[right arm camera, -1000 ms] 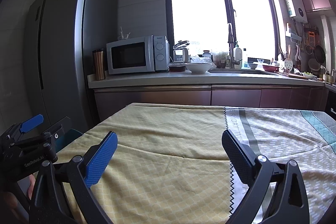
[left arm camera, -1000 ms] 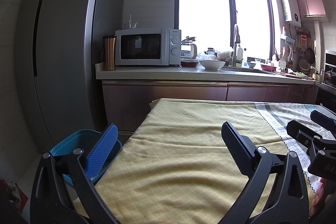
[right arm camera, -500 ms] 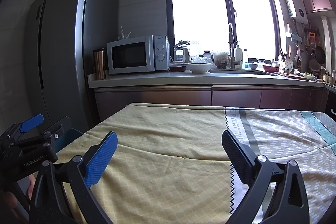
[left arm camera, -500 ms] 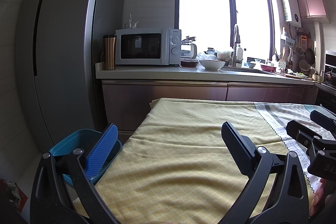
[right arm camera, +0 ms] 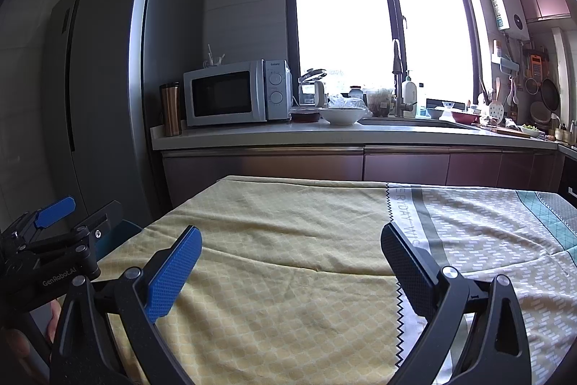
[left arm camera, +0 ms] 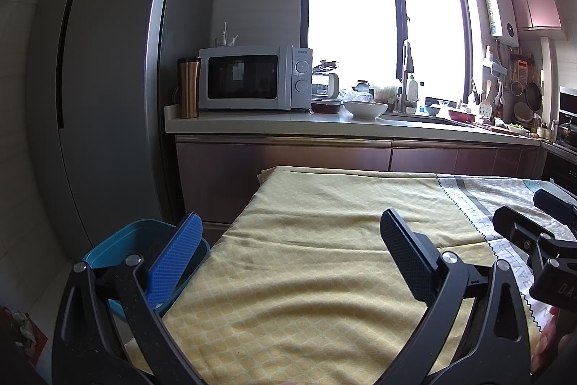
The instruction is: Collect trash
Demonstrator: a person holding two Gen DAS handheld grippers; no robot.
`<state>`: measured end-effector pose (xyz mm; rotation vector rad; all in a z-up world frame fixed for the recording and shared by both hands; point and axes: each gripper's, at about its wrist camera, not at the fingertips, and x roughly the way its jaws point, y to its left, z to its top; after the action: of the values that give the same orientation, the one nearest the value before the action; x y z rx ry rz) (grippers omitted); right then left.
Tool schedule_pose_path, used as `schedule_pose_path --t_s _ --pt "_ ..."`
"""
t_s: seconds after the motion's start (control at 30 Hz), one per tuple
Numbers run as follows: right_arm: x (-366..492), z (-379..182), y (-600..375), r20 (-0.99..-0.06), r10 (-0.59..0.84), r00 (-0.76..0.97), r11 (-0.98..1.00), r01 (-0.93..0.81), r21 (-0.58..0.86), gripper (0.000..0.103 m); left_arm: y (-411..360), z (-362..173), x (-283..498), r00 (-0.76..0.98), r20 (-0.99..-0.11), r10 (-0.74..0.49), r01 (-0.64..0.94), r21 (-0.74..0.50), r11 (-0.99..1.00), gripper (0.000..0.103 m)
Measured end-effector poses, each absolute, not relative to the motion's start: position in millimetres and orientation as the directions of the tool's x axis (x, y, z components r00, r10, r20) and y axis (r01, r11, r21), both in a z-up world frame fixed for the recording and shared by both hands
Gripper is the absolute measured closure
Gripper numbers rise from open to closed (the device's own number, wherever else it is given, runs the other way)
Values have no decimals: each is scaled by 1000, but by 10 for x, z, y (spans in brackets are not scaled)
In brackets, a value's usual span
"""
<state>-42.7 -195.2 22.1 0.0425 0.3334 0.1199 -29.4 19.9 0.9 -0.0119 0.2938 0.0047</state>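
Both the left claw and right claw were spread over the desk; the left, at nine o'clock, read "GenRobot.AI".

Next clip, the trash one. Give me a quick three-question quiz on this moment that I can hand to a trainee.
1. True or false: the left gripper is shut on a piece of trash.
2. Where is the blue bin? A) on the counter B) down beside the left edge of the table C) on the yellow tablecloth
3. Fill in: on the counter, the copper mug stands to the left of the ____.

Key:
1. False. The jaws of both the left gripper and the right gripper stand wide apart, holding nothing.
2. B.
3. microwave. No trash shows on the tablecloth.
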Motion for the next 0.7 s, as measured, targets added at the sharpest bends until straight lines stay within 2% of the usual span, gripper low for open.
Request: schedule_pose_path --t_s 0.7 --pt "-415 199 -1979 -327 125 937 992 -109 67 7 185 -45 -301 954 -301 4 -8 -10 1000 6"
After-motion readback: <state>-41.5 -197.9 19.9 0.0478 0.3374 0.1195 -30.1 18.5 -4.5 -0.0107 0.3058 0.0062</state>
